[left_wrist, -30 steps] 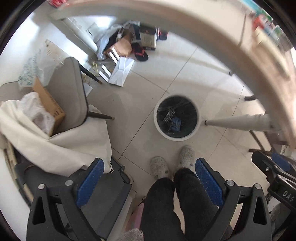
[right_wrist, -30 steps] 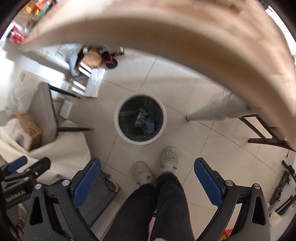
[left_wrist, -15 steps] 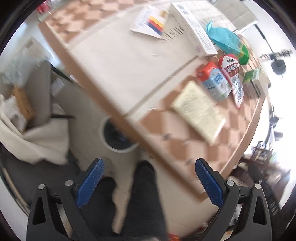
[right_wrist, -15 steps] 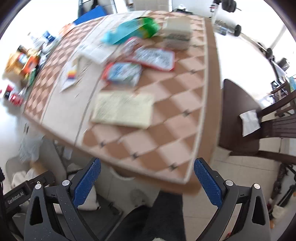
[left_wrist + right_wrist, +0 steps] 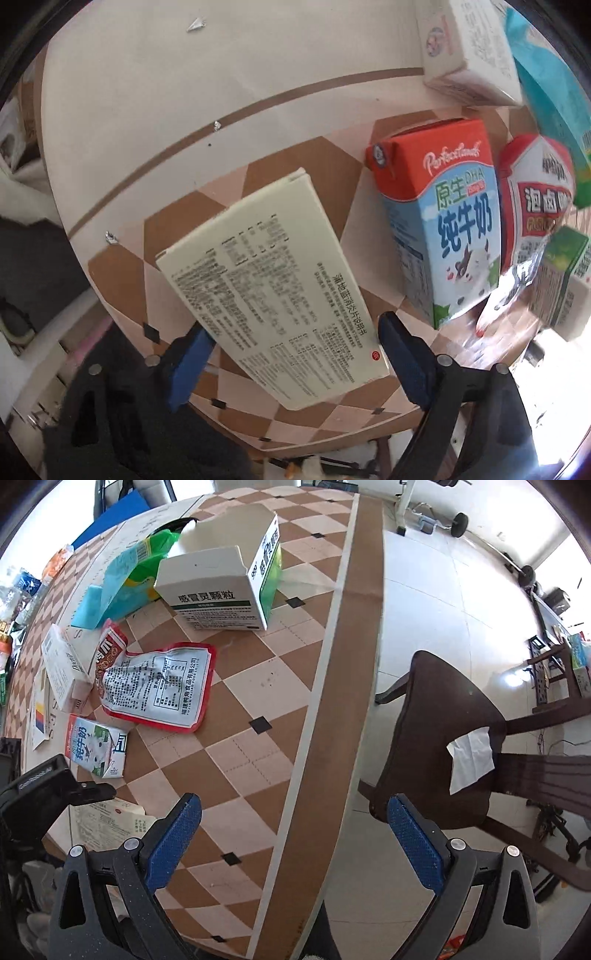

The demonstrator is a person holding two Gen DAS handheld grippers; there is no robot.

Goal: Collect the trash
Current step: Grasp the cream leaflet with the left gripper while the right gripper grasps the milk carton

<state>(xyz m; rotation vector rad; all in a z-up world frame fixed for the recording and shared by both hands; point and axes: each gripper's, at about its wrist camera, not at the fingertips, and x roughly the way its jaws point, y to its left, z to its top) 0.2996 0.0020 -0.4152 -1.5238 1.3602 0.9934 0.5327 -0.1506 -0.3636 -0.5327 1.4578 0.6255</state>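
A flat pale-green medicine box point(image 5: 273, 288) lies on the checkered table point(image 5: 258, 110). My left gripper point(image 5: 295, 354) is open, with the near end of that box between its fingers. A red and blue milk carton point(image 5: 447, 236) and a red snack pouch point(image 5: 535, 206) lie to its right. My right gripper point(image 5: 291, 834) is open and empty above the table's edge. In the right wrist view I see the pouch point(image 5: 162, 686), the milk carton point(image 5: 96, 749), an open white and green box point(image 5: 225, 587) and a blue-green bag point(image 5: 122, 576).
A white box point(image 5: 465, 48) and a teal bag point(image 5: 550, 88) lie at the far right of the left wrist view. A dark wooden chair point(image 5: 454, 746) with a white tissue point(image 5: 471, 757) on it stands right of the table. White tiled floor lies beyond.
Both grippers have risen from the floor bin to the tabletop. The left gripper has closed in on the pale-green box, which now sits between its open fingers.
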